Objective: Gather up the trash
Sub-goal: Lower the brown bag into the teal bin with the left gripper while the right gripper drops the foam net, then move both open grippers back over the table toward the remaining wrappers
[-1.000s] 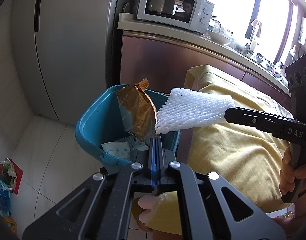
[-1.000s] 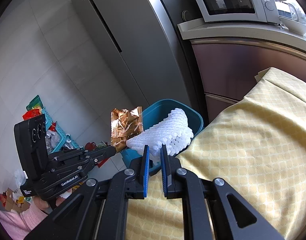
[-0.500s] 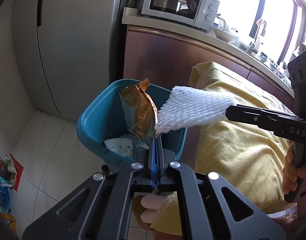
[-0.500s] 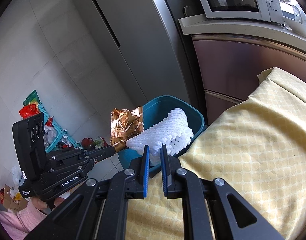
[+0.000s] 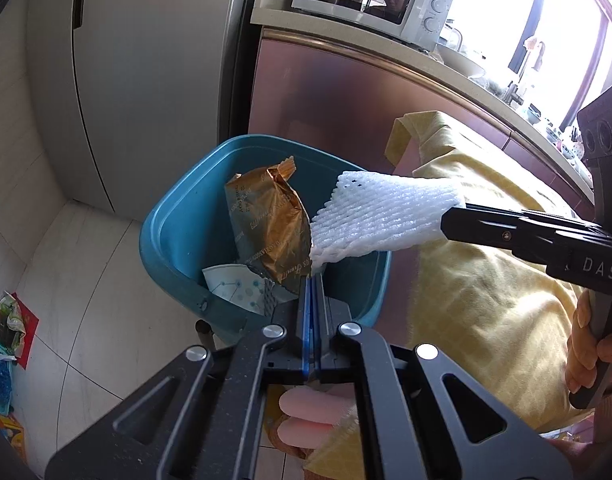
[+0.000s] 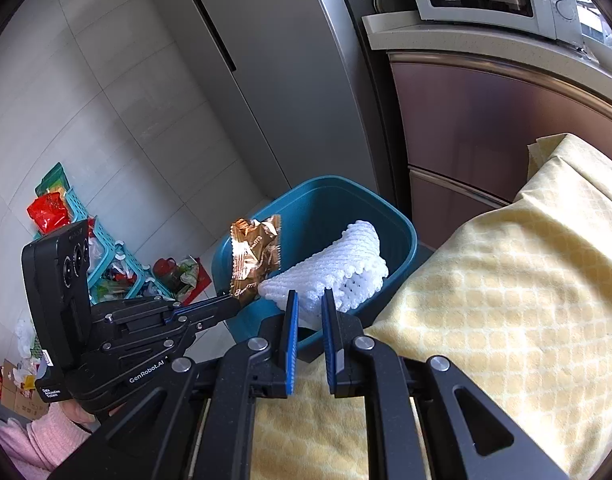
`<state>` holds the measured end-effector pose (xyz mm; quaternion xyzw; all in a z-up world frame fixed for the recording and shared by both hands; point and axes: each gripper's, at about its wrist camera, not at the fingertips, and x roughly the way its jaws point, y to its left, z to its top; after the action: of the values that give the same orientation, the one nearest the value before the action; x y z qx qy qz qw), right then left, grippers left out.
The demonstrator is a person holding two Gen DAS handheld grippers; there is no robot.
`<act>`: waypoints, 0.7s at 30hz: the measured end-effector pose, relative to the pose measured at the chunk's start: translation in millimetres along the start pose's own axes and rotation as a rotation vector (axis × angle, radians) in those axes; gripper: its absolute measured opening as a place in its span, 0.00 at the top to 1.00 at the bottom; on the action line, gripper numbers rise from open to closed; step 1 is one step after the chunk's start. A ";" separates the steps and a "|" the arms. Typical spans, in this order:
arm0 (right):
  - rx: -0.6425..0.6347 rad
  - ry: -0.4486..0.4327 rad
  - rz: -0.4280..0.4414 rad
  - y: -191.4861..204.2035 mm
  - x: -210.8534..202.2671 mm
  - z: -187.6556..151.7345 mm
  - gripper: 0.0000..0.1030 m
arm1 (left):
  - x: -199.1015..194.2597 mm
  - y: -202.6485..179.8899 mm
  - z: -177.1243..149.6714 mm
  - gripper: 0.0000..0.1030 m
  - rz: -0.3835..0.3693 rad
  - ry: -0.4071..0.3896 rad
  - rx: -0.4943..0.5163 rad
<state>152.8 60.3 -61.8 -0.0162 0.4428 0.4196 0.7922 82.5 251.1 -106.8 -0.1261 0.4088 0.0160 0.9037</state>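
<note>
The teal bin (image 5: 173, 216) stands on the floor between the tall fridge (image 5: 145, 60) and the yellow-clothed worktop (image 6: 506, 300), and some rubbish already lies in its bottom. Both pieces of trash hang right over its mouth, so the step in hand looks like the drop.

To do it well, I would bring each piece lower inside the rim before letting go. The white foam net (image 5: 382, 216) is light and springy and could catch on the near-right edge or drift onto the cloth. The gold wrapper (image 5: 269, 224) is crinkled foil and may cling to the pads, so a clean, full release helps, one piece at a time.

The left gripper (image 5: 312, 280) tilts steeply down from the near side, its jaws pressed tight on the wrapper's lower corner, with the wrapper standing up above them. The right gripper (image 6: 308, 312) reaches in from the worktop side, also angled down, its jaws narrow and pinching one end of the net, which sticks out over the bin.
</note>
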 end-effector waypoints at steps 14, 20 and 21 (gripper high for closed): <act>0.011 0.065 -0.009 1.5 28.1 3.9 0.82 | 34.2 14.7 3.3 0.93 0.003 0.035 -0.082; 0.037 0.038 0.012 -7.4 9.7 -7.2 0.81 | 30.4 14.6 2.1 0.91 -0.003 0.010 -0.085; 0.040 0.031 0.017 -9.6 5.0 -9.2 0.81 | 26.2 13.8 1.3 0.90 -0.005 0.001 -0.080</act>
<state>154.2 53.7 -74.3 -0.0031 0.4632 0.4170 0.7820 99.1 262.8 -128.4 -0.1633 0.4079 0.0300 0.8978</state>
